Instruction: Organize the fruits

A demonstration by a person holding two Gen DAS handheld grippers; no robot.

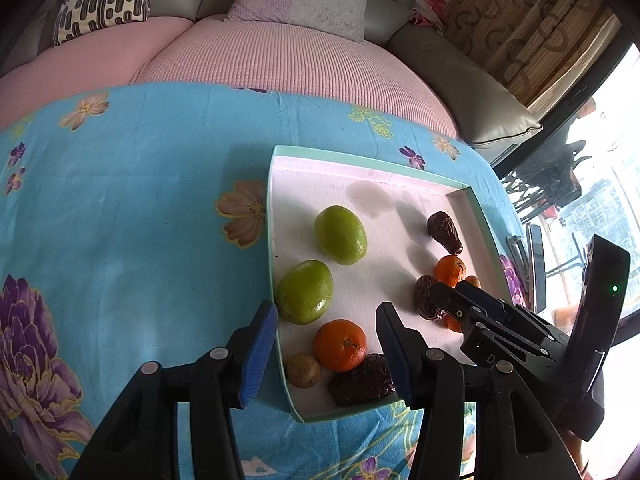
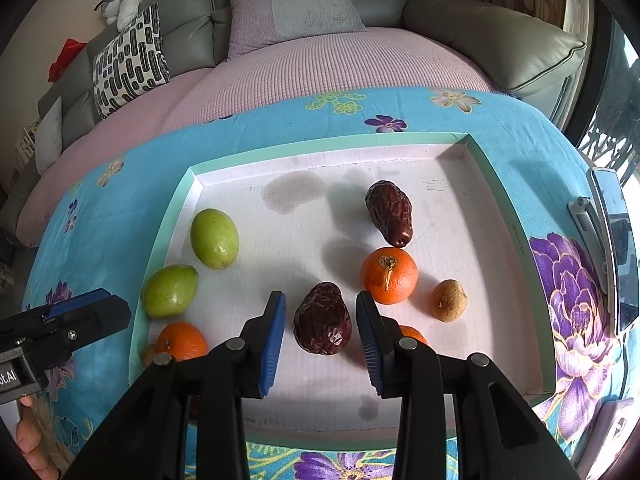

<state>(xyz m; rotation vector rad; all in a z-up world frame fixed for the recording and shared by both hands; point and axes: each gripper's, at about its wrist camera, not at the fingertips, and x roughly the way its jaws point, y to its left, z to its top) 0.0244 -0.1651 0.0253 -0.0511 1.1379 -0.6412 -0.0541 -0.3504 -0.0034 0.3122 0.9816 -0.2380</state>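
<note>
Grasp approach: the right claw, wide open and empty, is set astride the wrinkled dark-brown date in the shallow green-rimmed tray; closure is judged next, while the left claw hovers open, empty.

We hold our right black two-finger gripper with blue ribbed pads low over the shallow white tray with a mint-green rim, jaws spread wide on either side of a wrinkled dark-brown date without touching it. Our left black gripper with blue pads hangs open at that tray's near-left corner, one finger outside the rim, the other inside.
</note>
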